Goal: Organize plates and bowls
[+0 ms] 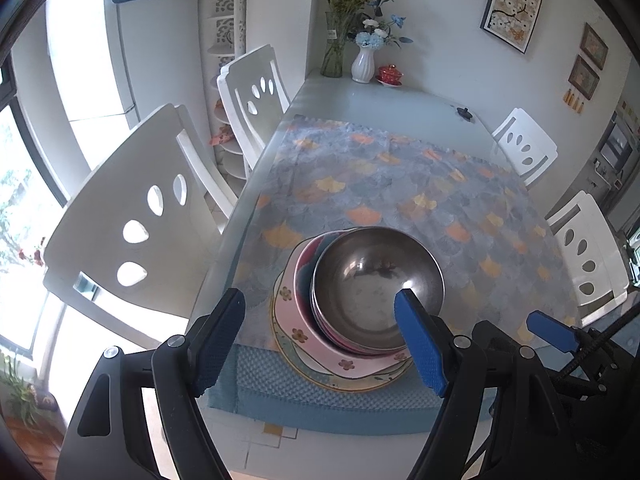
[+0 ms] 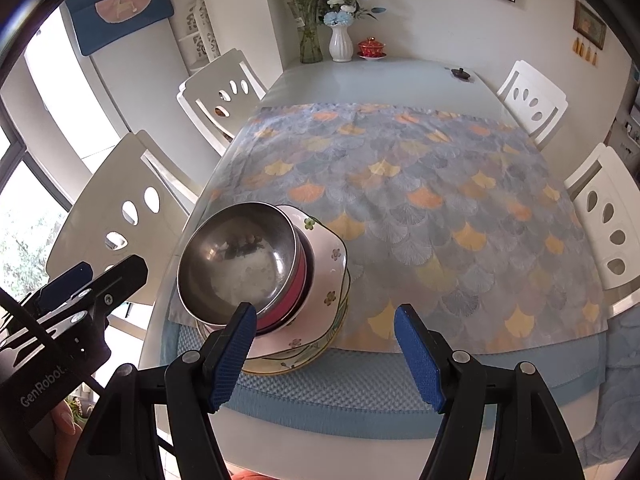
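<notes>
Both claws are seen spread and empty, with nothing pinched between the blue pads. Taken from left to right, the left gripper (image 1: 320,336) is met first: its left finger (image 1: 218,344) hangs over the table's near left edge, clear of the crockery, while its right finger (image 1: 418,344) is seen in front of the near rim of the steel bowl (image 1: 372,280); whether that pad touches the metal cannot be told. The stack is thus framed almost squarely between the left claw's jaws, just ahead and below.

The stack itself is found at the near left corner of the patterned cloth (image 1: 400,184): the steel bowl nested on top, a red bowl (image 2: 280,314) under it, a pink flowered dish (image 1: 308,344) beneath, and a yellow-rimmed plate (image 1: 340,384) at the bottom, resting partly on the blue mat (image 1: 320,400). Being round, it offers no long axis, so any rim approach would serve.

Further right, the right gripper (image 2: 324,344) is pointed at bare cloth; the stack lies off to its left, with only its left finger (image 2: 234,352) overlapping the bowl's edge.

The left hand is judged the nearer and better aligned. The dishes appear already gathered, so little may remain.
</notes>
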Available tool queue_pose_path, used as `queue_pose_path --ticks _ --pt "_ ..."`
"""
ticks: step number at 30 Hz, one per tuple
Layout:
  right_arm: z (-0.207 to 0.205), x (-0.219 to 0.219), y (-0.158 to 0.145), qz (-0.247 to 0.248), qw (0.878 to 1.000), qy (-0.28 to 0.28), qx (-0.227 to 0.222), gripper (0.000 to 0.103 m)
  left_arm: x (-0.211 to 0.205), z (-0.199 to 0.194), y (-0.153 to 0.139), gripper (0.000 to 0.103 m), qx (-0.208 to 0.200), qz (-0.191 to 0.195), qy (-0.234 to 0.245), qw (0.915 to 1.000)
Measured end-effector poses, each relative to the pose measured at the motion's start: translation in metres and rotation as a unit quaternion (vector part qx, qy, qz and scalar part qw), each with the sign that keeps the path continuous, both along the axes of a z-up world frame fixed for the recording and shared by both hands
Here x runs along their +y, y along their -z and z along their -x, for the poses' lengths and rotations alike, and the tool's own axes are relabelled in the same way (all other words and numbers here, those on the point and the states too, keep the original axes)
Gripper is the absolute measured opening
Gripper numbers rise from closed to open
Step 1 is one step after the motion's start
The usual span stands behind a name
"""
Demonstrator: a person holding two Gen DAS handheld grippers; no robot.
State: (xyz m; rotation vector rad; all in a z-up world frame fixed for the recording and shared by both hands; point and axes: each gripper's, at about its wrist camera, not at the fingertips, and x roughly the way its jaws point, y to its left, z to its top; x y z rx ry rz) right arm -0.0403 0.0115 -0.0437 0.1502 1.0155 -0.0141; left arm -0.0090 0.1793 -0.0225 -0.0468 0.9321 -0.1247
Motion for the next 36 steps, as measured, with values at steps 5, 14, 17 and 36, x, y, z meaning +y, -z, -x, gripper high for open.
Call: queue_pose_path --ticks 5,14,17,36 --pt "-0.001 0.002 0.001 0.001 1.000 0.001 0.001 0.069 0.000 -0.002 0.001 0.076 0.000 0.000 0.002 1.0000" --pt "-0.002 0.000 0.000 0.007 1.000 0.018 -0.005 0.069 -0.011 0.000 0.000 0.076 -0.018 -0.032 0.006 0.9993" --pt "-0.003 -0.003 0.000 0.007 1.000 0.021 -0.005 0.069 -0.018 0.000 0.000 0.076 -0.021 -0.053 0.017 0.9982" --pt "-0.001 -0.031 -0.004 -0.024 0.998 0.061 -0.024 0.069 -0.042 -0.001 -0.011 0.076 -0.045 -0.125 0.039 0.9904"
